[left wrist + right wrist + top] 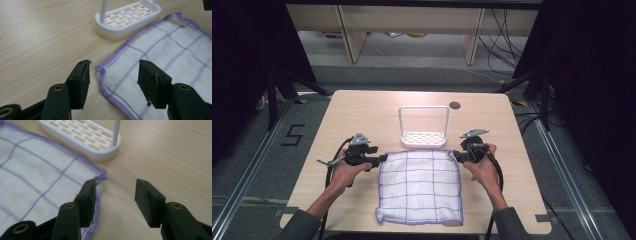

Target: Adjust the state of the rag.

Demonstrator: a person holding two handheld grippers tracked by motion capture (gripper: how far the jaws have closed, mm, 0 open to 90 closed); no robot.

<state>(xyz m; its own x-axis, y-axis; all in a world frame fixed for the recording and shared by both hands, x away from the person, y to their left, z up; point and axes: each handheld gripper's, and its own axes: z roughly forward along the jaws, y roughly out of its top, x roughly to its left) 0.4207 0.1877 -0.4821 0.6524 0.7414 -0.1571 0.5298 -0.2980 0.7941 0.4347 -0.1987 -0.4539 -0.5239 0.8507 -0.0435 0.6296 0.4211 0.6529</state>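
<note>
Cloth (419,186): judged light, limp and thin; it will sag and fold when lifted, so a hold on the hemmed far corners is advised. It is white with a purple grid and purple stitched edge, lying flat between the two tools, just short of the white slotted rack (423,138).

Left gripper (113,75): jaws apart, nothing held, the corner lying on the table between them.

Right gripper (116,195): jaws apart, empty, the corner beside its left jaw.

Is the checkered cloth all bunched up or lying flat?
Flat. The white cloth with purple lines is spread on the table, its grid lines running straight and its far corners out.
</note>
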